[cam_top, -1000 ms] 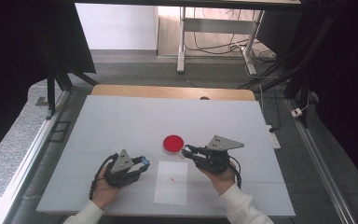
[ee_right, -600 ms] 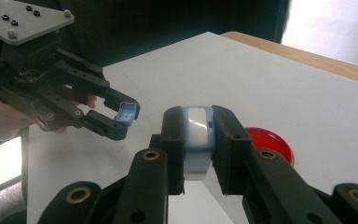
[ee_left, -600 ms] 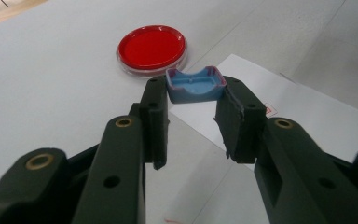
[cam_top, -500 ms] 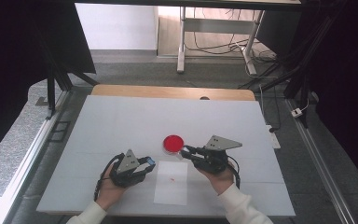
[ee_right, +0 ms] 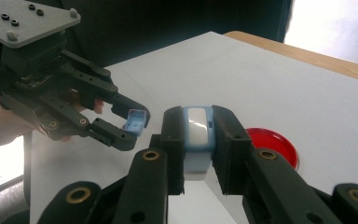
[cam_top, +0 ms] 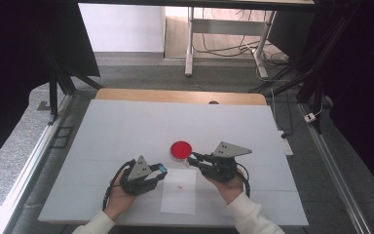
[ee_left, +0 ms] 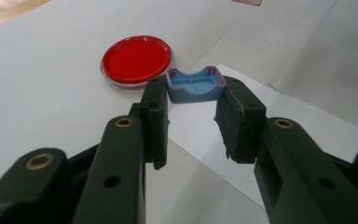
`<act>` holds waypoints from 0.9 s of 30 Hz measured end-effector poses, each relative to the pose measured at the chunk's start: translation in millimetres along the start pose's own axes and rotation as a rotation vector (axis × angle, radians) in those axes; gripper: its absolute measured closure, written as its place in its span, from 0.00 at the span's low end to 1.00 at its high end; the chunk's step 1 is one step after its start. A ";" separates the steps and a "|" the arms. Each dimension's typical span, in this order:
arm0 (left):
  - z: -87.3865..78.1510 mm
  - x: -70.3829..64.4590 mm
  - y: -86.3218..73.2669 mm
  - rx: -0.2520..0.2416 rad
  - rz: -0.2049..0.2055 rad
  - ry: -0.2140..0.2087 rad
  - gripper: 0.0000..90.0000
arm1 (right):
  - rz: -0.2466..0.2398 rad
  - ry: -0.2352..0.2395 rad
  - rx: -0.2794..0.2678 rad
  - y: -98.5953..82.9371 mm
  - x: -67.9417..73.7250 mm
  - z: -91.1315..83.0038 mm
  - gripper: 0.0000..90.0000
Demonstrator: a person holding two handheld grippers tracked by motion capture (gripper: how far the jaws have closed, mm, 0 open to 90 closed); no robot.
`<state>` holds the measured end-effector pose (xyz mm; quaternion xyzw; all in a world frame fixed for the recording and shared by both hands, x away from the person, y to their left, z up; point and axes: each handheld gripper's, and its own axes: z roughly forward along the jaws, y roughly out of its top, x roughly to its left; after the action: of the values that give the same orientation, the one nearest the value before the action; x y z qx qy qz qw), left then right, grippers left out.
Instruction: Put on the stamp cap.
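White tabletop (cam_top: pixel 126 131) w/ a wooden strip along its far edge, dark lab floor and cables beyond; a white paper sheet (cam_top: pixel 179 191) lies on the near part, below and between the two tools.

Left gripper (ee_left: pixel 192 112) is clamped on a small blue cap (ee_left: pixel 195 86), which sits right at the fingertips, open side up, barely past the pad ends. Right gripper (ee_right: pixel 199 140) is clenched on a pale-blue case (ee_right: pixel 197 135) w/ a white window, held deeper btwn the pads and standing roughly upright. In the high view the two tools face each other, tips near but apart. A red dish (ee_left: pixel 136 59) rests on the table just beyond the left fingertips, slightly to their left; in the right gripper view it lies past the right pad.

Judgement: the job looks like mating cap and case. Risks:
- Cap grip is shallow, at the very tips, so any sideways push during mating could pivot it or pop it out onto the sheet.
- Misalignment: cap's open side faces up, case end faces fwd, so w/o re-angling the edges could jam rather than seat.
- Squeezing harder to compensate may flex the thin cap.
- Red dish sits close ahead of the tips; a fwd lunge could knock it.
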<state>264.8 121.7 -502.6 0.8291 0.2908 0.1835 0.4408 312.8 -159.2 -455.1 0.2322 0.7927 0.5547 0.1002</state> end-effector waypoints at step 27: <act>19.6 -10.4 14.6 0.002 0.030 -0.030 0.71 | -0.002 -0.008 -0.035 3.6 1.7 -2.6 0.83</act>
<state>272.5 96.3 -501.6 0.8365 0.2719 0.1772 0.4414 311.2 -159.6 -450.6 0.2319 0.7828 0.5674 0.1079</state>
